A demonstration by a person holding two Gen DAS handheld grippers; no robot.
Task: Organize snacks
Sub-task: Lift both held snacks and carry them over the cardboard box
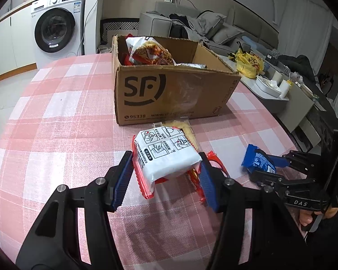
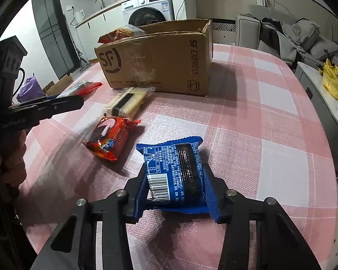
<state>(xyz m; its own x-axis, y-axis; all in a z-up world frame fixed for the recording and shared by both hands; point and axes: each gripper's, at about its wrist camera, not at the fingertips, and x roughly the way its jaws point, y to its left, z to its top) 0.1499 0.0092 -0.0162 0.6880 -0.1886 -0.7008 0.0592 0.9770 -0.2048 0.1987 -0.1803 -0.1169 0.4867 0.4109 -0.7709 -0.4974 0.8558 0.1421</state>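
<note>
**Two packets gripped, box waiting at the far side**

- Left gripper (image 1: pixel 166 171): clamped on a white-and-red packet (image 1: pixel 166 155). Both blue pads are pressed against the packet's sides; the packet appears lifted off the cloth, its printed white face turned up.
- Right gripper (image 2: pixel 175 193): closed on a blue packet (image 2: pixel 174 171), jaws narrow, pads squeezing the wrapper from left and right. Whether the blue packet is clear of the table cannot be told; its far edge looks close to the cloth.
- Cardboard box (image 2: pixel 160 63): set at the far side of the checked tablecloth (image 1: pixel 56 117), open at the top, with a large noodle bag (image 1: pixel 151 51) and other wrappers already inside.
- Loose on the table, between the grippers and the box: an orange-red cookie packet (image 2: pixel 110 137) near the left, and a pale yellow wafer pack (image 2: pixel 128 103) lying just in front of the box wall.

Step in hand, as judged: pickup is finished on both sides; transfer to the box is not yet done.

Next move, as judged: both packets must be raised above the near box wall, carried forward over the opening, and released. The free space inside is seen toward the right of the box. The wafer pack below the path should be cleared, not brushed. Two loose packets remain to be collected afterwards.
</note>
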